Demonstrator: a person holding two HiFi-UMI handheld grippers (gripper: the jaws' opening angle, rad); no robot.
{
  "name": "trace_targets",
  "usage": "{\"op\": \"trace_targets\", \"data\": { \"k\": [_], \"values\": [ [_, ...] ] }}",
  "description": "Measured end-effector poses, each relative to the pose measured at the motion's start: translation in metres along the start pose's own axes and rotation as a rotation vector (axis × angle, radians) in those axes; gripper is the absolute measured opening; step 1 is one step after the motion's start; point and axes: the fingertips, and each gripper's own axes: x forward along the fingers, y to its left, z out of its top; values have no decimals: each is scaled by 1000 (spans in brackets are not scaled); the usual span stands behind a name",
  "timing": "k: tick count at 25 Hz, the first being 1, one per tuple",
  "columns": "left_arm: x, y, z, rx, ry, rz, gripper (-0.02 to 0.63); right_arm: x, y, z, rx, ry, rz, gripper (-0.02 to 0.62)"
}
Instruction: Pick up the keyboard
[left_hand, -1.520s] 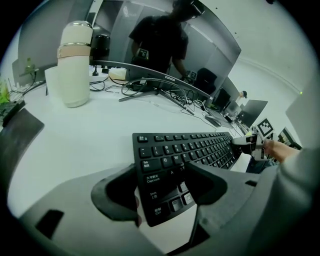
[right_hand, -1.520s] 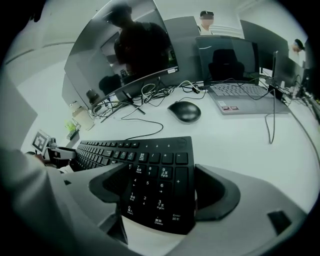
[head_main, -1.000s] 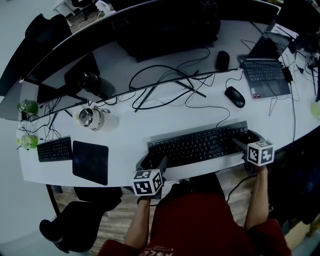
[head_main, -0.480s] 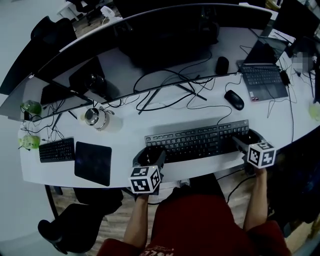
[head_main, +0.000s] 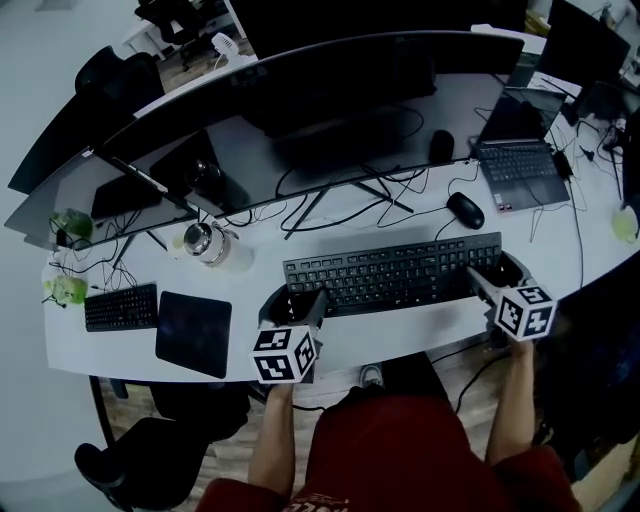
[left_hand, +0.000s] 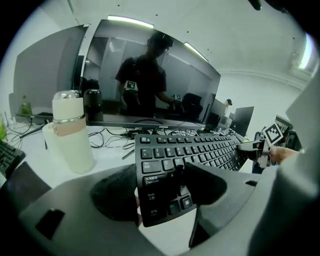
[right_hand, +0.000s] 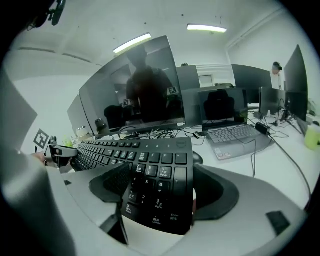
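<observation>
Long black keyboard (head_main: 392, 273) sits along the front of the white curved desk (head_main: 400, 345). Left gripper (head_main: 300, 305) clamps its Caps Lock end, right gripper (head_main: 487, 277) its numpad end. Black mouse (head_main: 466, 210) lies just behind.

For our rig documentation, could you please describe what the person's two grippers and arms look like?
Both the left gripper and the right gripper have light grey, curved plastic bodies, and their jaws carry dark padded inner faces. Each bears a white cube printed with black square markers. The forearms are bare, with no sleeves showing, and the person wears dark red clothing.
</observation>
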Motion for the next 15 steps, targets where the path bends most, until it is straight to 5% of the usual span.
{"op": "trace_targets", "data": {
  "k": [15],
  "values": [
    [-52,0,102,133,-283,-3,288,-50,36,89,-62,-320,-24,393]
  ]
}}
